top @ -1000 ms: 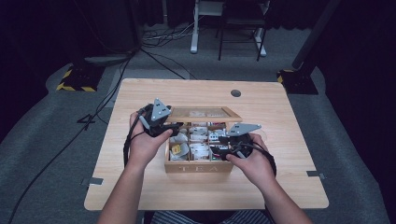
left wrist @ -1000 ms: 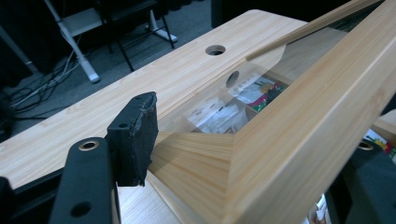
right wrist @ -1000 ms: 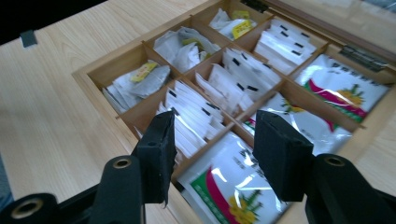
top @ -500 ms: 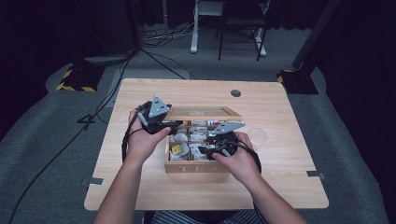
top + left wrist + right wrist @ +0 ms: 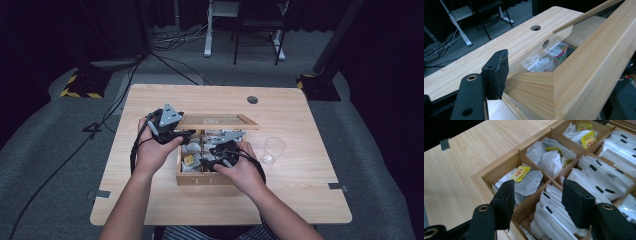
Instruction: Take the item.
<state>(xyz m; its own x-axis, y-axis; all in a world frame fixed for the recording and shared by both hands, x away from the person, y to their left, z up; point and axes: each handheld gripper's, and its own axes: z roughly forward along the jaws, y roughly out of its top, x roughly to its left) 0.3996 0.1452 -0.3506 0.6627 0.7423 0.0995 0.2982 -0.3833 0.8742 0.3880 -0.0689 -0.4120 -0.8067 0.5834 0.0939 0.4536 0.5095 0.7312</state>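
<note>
A wooden tea box (image 5: 210, 178) stands mid-table, its glass-paned lid (image 5: 217, 121) raised. My left gripper (image 5: 186, 134) is shut on the lid's left frame. In the left gripper view one pad (image 5: 497, 72) presses the lid frame (image 5: 586, 62), and the other jaw is hidden behind it. My right gripper (image 5: 205, 156) hovers open over the box's front-left compartments. Its jaws have just been opening, with nothing between them (image 5: 537, 192). Below them lie a grey tea bag with a yellow tag (image 5: 526, 180) and rows of white sachets (image 5: 599, 177).
An upright clear glass cup (image 5: 273, 149) stands on the table right of the box. A cable hole (image 5: 252, 99) sits at the table's far side. Cables trail from both grippers. Bare tabletop (image 5: 454, 177) lies left of the box.
My right hand has moved left across the box toward its front-left compartments, uncovering the glass cup. The left gripper and the lid have stayed put.
</note>
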